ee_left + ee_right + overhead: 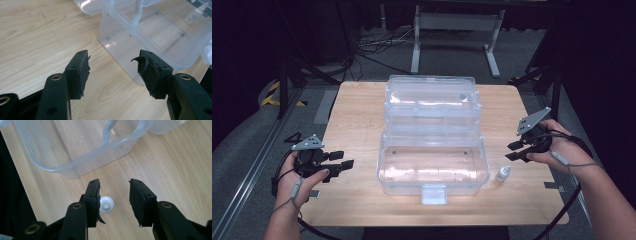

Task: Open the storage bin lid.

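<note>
A clear plastic box [384, 167] stands in the middle of the wooden table, its lid [432, 102] swung open to the far side. A small white dropper bottle [503, 174] stands upright on the table just right of the box. My right gripper [513, 151] hovers a little above and right of the bottle, jaws open. In the right gripper view the bottle's cap [107, 205] shows from above, close to the left jaw of the right gripper [113, 197], with no pad pressing on it. My left gripper [341, 160] is open left of the box and holds nothing.
The box's latch tab [434, 194] sticks out toward the front edge of the table [362, 210]. In the left gripper view the box wall [120, 32] lies just beyond the left gripper [112, 67]. A metal stand [452, 30] and cables are on the floor behind.
</note>
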